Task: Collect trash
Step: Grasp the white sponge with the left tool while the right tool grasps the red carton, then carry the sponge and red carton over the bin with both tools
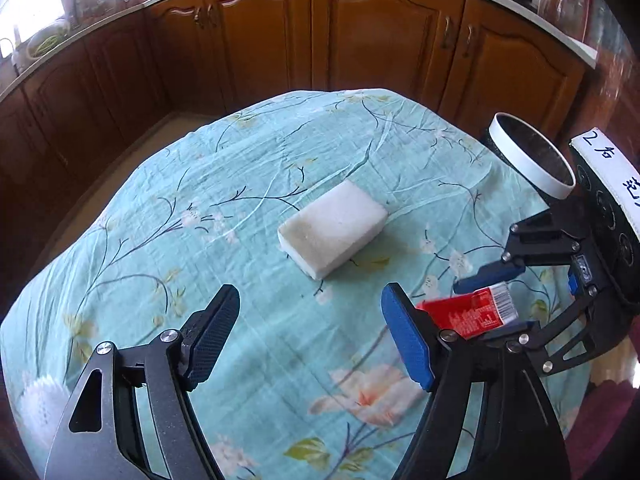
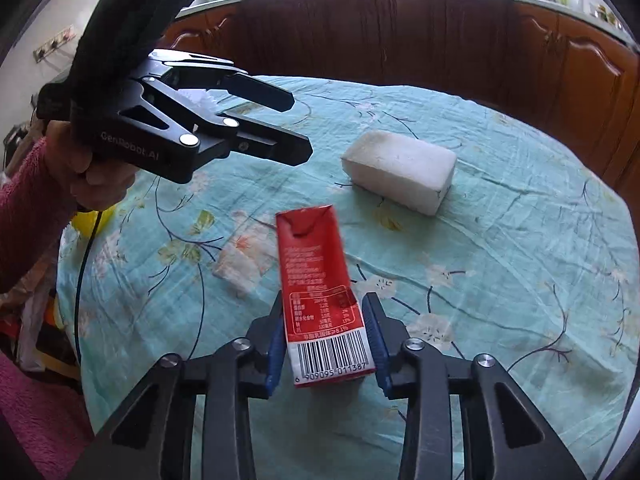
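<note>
Carton [image 2: 320, 280]: red drink carton clamped at its barcode end by right gripper [image 2: 325, 338], above the tablecloth [image 2: 500, 280] | Handling: likely light, thin-walled, crushable; grip flat sides gently | Left gripper [image 1: 310, 334]: jaws apart, empty | Foam block [image 1: 334, 228]: probably light, crumbly, on cloth | Bin [image 1: 532, 156]: at table edge, contents unseen

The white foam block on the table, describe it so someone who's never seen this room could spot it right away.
Start at the round table under the teal flowered cloth. Near its middle, lying flat, is the white foam block, with nothing touching it. Unlike the red carton gripped in the right tool, it is plain white, unprinted and rough.
</note>
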Demonstrator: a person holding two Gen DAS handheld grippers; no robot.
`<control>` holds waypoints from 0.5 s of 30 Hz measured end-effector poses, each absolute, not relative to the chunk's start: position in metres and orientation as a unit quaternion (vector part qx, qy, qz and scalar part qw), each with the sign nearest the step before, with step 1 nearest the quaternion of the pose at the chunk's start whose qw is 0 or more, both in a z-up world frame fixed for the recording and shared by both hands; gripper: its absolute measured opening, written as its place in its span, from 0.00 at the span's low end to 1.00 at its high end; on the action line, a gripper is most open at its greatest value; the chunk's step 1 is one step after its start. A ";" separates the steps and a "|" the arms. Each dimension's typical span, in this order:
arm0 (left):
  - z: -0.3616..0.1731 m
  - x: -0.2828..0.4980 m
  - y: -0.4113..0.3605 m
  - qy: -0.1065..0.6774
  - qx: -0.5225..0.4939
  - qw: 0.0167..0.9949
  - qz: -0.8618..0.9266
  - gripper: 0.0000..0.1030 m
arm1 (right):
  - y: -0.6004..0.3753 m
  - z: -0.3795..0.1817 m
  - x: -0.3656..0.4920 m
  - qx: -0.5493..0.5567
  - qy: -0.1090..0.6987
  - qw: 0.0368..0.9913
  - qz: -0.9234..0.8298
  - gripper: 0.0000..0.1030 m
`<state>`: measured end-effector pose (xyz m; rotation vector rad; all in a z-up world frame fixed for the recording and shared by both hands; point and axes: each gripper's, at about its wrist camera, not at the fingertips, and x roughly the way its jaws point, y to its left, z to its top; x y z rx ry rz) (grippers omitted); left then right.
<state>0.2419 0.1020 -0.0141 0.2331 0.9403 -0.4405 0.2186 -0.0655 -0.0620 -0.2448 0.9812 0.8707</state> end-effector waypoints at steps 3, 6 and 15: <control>-0.024 0.268 0.095 0.460 0.120 0.847 -0.238 0.73 | -0.092 -0.057 0.227 -0.042 0.469 0.795 0.384 0.31; -0.031 0.289 0.083 0.470 0.122 0.831 -0.270 0.73 | -0.132 -0.044 0.233 0.040 0.466 0.812 0.348 0.31; -0.060 0.303 0.042 0.466 0.217 0.816 -0.264 0.66 | -0.198 -0.027 0.191 0.132 0.410 0.850 0.302 0.31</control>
